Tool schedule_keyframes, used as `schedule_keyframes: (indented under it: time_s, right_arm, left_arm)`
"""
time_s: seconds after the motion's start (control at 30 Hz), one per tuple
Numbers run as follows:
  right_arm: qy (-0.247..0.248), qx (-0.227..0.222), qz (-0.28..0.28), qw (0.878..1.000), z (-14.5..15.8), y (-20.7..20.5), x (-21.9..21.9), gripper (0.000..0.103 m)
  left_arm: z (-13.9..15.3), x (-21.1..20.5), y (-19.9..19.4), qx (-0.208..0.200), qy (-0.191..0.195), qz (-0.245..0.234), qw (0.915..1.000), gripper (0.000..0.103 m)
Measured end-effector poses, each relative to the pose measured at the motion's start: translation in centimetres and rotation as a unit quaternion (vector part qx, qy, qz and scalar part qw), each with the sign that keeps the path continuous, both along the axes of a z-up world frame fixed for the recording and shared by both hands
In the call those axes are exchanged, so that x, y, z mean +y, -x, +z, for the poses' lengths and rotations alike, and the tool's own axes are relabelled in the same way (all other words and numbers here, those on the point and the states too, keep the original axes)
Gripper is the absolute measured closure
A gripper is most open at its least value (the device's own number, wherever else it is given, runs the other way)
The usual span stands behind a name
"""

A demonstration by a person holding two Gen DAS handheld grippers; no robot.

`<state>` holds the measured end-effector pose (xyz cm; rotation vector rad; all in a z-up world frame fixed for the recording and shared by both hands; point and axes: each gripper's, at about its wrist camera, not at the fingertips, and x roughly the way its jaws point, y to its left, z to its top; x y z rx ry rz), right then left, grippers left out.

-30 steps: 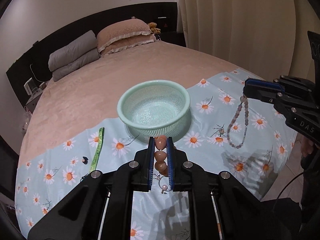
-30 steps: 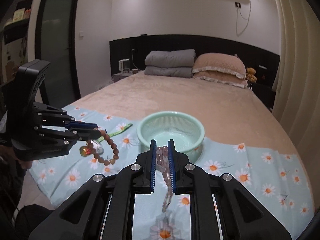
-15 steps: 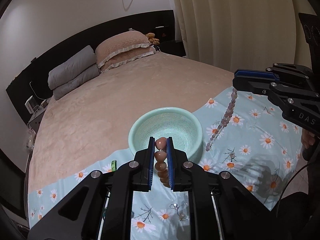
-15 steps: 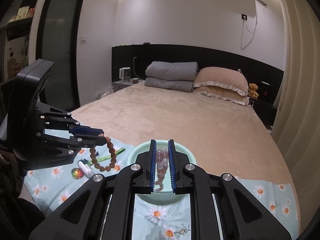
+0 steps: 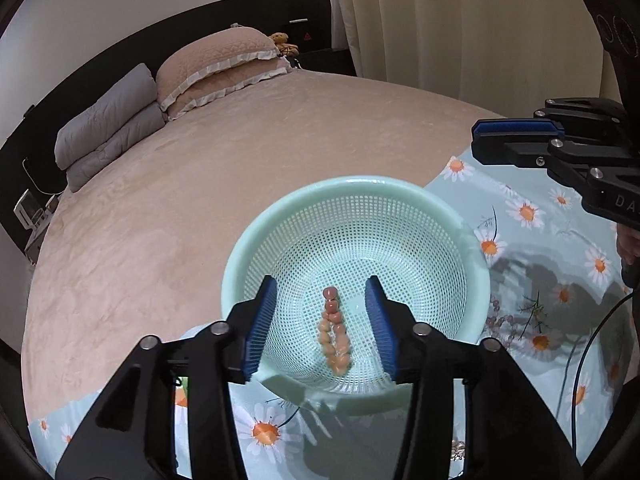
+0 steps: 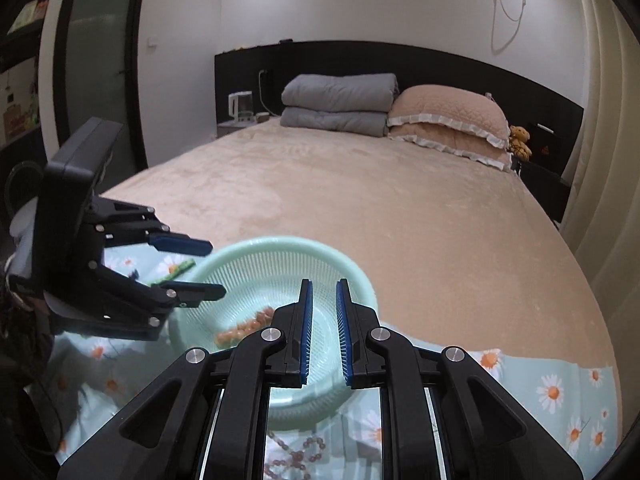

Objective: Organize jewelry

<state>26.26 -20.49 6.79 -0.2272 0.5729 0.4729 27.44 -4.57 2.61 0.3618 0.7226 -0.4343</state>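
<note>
A mint green mesh basket (image 5: 440, 216) stands on the daisy-print cloth (image 5: 532, 216) on the bed; it also shows in the right wrist view (image 6: 280, 248). An orange-brown bead bracelet (image 5: 333, 332) lies inside it, also seen in the right wrist view (image 6: 244, 326). My left gripper (image 5: 320, 320) is open and empty above the basket. My right gripper (image 6: 322, 332) is open and empty over the basket's right side. A pale purple bead strand (image 6: 298, 454) lies on the cloth outside the basket, also in the left wrist view (image 5: 500, 320).
A green strap (image 6: 176, 272) lies on the cloth left of the basket. The tan bed cover (image 6: 360, 200) stretches behind, with pillows (image 6: 444, 116) and folded grey blankets (image 6: 340, 104) at the headboard. Curtains (image 5: 460, 20) hang on the right.
Both grippers moved over the basket and opened. The orange-brown bracelet dropped into the basket. The purple strand left my right gripper and now lies on the cloth beside the basket.
</note>
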Motion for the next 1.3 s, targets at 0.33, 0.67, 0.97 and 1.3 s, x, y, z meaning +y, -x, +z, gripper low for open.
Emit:
schedule_keyframes:
  time_s: [0.33, 0.67, 0.97, 1.3]
  right_arm:
    - [0.022, 0.021, -0.002, 1.0, -1.0, 3.1, -1.0, 0.09]
    - [-0.013, 0.06, -0.024, 0.998, -2.4, 6.8, -2.9, 0.078]
    - [-0.02, 0.095, -0.023, 0.995, -6.5, 7.6, -1.9, 0.063]
    - [0.02, 0.157, -0.091, 0.983, -13.9, 3.8, -1.9, 0.066]
  left_arm:
    - [3.3, 2.7, 2.5, -0.033, -0.018, 0.032, 0.9988, 0.032]
    - [6.3, 6.2, 8.1, -0.036, -0.006, 0.07, 0.9969, 0.025]
    - [1.1, 6.1, 10.7, 0.002, 0.007, 0.076, 0.9971, 0.025]
    - [-5.3, 6.4, 9.6, 0.047, 0.067, 0.078, 0.9936, 0.023]
